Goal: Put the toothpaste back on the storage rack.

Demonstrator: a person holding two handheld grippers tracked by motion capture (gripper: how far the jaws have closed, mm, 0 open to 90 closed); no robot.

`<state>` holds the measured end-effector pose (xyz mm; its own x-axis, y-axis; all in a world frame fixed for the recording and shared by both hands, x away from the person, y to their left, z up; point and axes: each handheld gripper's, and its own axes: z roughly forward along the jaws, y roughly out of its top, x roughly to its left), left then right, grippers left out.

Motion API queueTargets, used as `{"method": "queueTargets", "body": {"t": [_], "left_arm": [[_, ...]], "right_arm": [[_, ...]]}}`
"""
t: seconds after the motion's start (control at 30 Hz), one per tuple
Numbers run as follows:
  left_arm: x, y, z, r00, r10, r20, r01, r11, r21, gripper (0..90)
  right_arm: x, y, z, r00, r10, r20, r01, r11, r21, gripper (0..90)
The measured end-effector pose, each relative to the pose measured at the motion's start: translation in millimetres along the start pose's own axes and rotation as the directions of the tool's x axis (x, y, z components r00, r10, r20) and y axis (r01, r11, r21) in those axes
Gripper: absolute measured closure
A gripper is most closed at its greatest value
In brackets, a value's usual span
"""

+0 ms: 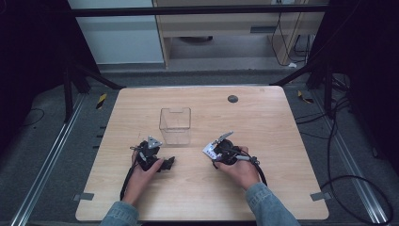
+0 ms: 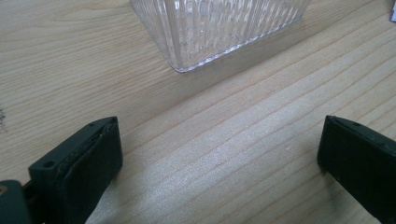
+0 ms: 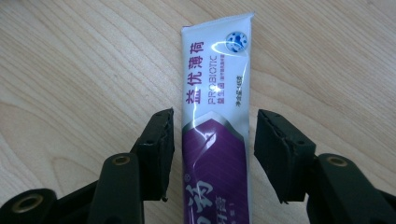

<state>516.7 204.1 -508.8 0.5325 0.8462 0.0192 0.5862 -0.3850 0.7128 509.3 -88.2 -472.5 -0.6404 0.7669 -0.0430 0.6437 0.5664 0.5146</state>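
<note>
Purple-and-white toothpaste tube [image 3: 215,126] flat on the table [image 1: 263,197], right gripper [image 3: 214,154] lined up around it.

Left to right: the left gripper [image 2: 219,154] sits low with its fingers [image 2: 88,163] wide apart over bare wood and nothing between them, the clear ribbed plastic box [image 2: 219,28] just ahead of it. Over on the right, the tube lies lengthwise between the right fingers [image 3: 159,149], which are about half open with a sliver of gap on each side. Can't quite tell if the left pad is brushing the edge, but it doesn't look pinched yet. The tube should be light, squishy and a bit slick, so I'd grab across the fuller middle rather than the flat crimped end.
</note>
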Motion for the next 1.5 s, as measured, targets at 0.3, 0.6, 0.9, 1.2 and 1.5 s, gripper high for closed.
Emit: {"method": "queueTargets", "body": {"t": [0.3, 0.6, 0.9, 1.2, 1.5], "left_arm": [[-0.1, 0.0, 0.0, 1.0, -0.001, 0.0, 0.001, 1.0, 0.0, 0.0], [-0.1, 0.0, 0.0, 1.0, -0.001, 0.0, 0.001, 1.0, 0.0, 0.0], [0.0, 0.0, 0.0, 1.0, -0.001, 0.0, 0.001, 1.0, 0.0, 0.0], [0.0, 0.0, 0.0, 1.0, 0.0, 0.0, 0.0, 1.0, 0.0, 0.0], [0.0, 0.0, 0.0, 1.0, 0.0, 0.0, 0.0, 1.0, 0.0, 0.0]], "right_arm": [[-0.7, 4.0, 5.8, 1.0, -0.005, -0.002, 0.005, 1.0, 0.018, 51.6], [-1.1, 7.9, 7.6, 1.0, -0.01, -0.001, 0.01, 1.0, 0.03, 52.1], [-1.2, 9.2, 10.3, 1.0, -0.01, 0.0, 0.01, 0.999, 0.052, 53.1], [-1.5, 10.7, 10.8, 0.9999, -0.01, -0.006, 0.01, 0.998, 0.063, 53.6], [-1.8, 12.3, 10.9, 0.9997, -0.024, -0.005, 0.024, 0.997, 0.075, 54.2]]}}
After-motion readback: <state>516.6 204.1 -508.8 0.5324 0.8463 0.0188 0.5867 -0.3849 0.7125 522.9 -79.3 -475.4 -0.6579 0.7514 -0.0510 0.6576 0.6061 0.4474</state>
